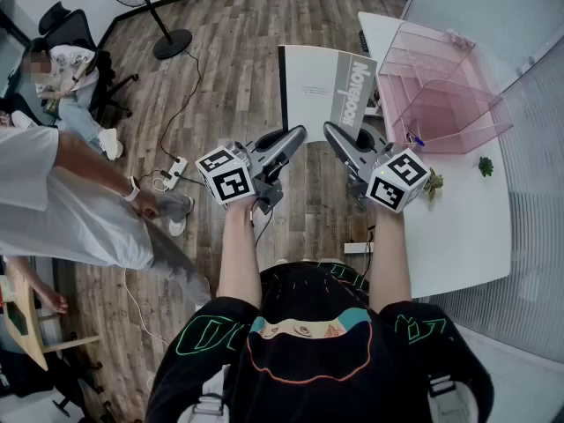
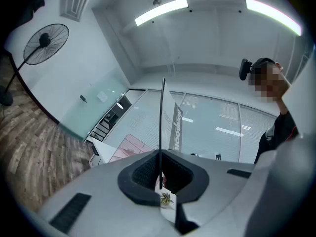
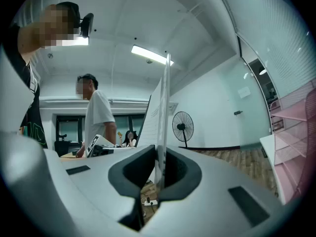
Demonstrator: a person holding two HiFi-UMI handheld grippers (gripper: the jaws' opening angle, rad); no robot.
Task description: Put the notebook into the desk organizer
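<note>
The notebook [image 1: 317,86], white and grey with a black spine, hangs flat in the air over the wooden floor, just left of the table. My left gripper [image 1: 297,136] is shut on its near edge, and my right gripper [image 1: 331,131] is shut on that edge beside it. In the left gripper view the notebook [image 2: 174,127] stands edge-on between the closed jaws of my left gripper [image 2: 160,174]. The right gripper view shows the notebook [image 3: 165,107] clamped the same way in my right gripper [image 3: 159,174]. The pink clear desk organizer [image 1: 441,86] stands on the table to the right of the notebook.
The white table [image 1: 467,236] runs along the right, with two small green plants [image 1: 486,166] near the organizer. A standing fan [image 1: 145,7] and floor cables lie far left. One person [image 1: 79,201] stands at the left; another sits behind [image 1: 66,77].
</note>
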